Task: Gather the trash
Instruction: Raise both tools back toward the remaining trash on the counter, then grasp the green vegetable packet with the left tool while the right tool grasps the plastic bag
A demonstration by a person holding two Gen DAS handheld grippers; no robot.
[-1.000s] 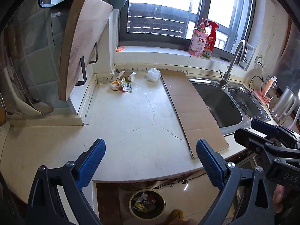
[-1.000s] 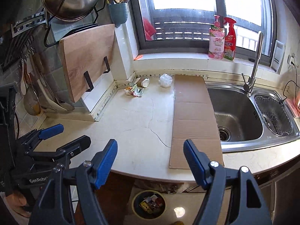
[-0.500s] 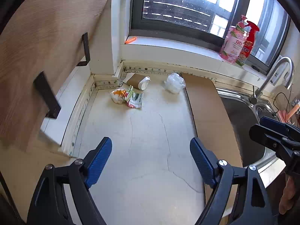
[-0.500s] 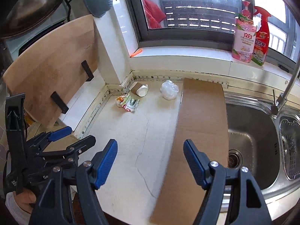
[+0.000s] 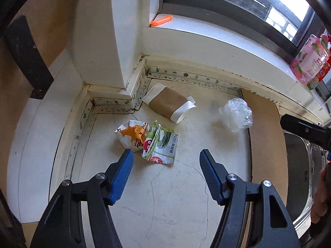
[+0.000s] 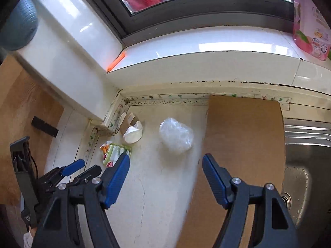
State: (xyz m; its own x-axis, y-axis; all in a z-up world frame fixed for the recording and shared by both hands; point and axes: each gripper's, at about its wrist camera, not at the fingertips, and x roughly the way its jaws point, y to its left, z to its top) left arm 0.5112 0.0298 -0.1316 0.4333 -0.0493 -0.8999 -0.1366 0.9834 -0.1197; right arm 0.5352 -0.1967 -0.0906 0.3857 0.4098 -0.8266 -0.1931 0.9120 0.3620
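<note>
Standing by the counter: two black hand-held grippers with blue finger pads point down at a cracked cream stone countertop point(image 5: 169, 196), into its back corner under the window.
Far left: a light wooden cutting board point(image 5: 22, 95) with black brackets leans against the wall.
Left gripper point(image 5: 165, 155): jaws apart and closing, nothing between them; it hangs just short of the wrappers, touching none.
Crumpled white-and-orange paper wrapper point(image 5: 130, 134): lies on the countertop just beyond the left finger's tip point(image 5: 127, 158), touching the packet beside it.
Green-and-white printed food packet point(image 5: 163, 144): lies flat, creased, to the right of the paper wrapper and straight ahead of the left gripper.
Brown-sleeved white paper cup point(image 5: 169, 103): lies on its side in the corner behind the wrappers, mouth toward the room.
Orange plastic clip point(image 5: 161, 20): on the white windowsill, at its left end.
Crumpled clear plastic bag point(image 6: 175, 137): rests on the countertop between the cup and the cardboard, just beside the cardboard's edge.
Right gripper point(image 6: 165, 165): jaws wide apart and empty; the plastic bag sits ahead of the gap, untouched.
Flat brown cardboard sheet point(image 6: 244, 140): lies along the countertop, reaching the back wall strip.
Stainless steel sink point(image 6: 306, 165): right of the cardboard.
Pink bottle point(image 6: 310, 31): stands on the windowsill at far right.
</note>
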